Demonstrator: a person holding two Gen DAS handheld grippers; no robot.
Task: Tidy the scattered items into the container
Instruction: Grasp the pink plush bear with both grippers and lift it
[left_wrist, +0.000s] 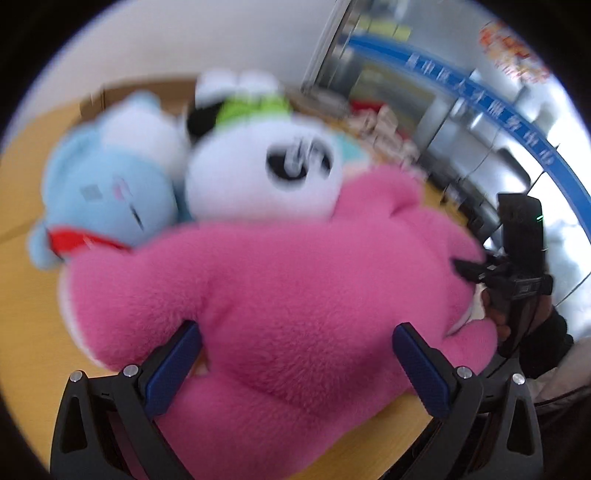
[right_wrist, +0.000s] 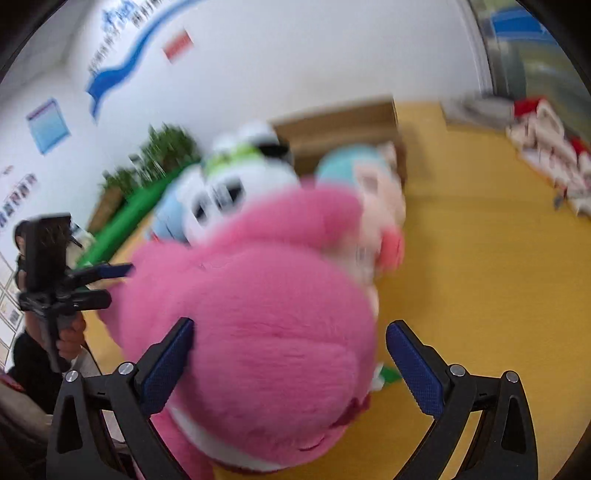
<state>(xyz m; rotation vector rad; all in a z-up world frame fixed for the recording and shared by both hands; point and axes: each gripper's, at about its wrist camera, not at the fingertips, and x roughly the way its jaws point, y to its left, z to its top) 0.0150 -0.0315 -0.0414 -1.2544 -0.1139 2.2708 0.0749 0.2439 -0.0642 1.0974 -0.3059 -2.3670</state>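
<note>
From the left wrist, the left gripper (left_wrist: 295, 354) is spread wide around the pink plush toy (left_wrist: 280, 288), which lies on the yellow table (left_wrist: 22, 184) against a blue plush (left_wrist: 107, 192) and a white plush (left_wrist: 258, 170). The other gripper shows at the toy's far end.

From the right wrist, the right gripper (right_wrist: 291, 354) is also spread, its fingers either side of the pink toy; a cardboard box (right_wrist: 340, 129) stands behind the pile.

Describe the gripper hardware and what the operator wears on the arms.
Both the left gripper and right gripper have black angular frames with silver bolts and blue textured finger pads. Each carries a black boxy camera block on top. Dark sleeve at the right wrist. No cables clearly visible.
</note>
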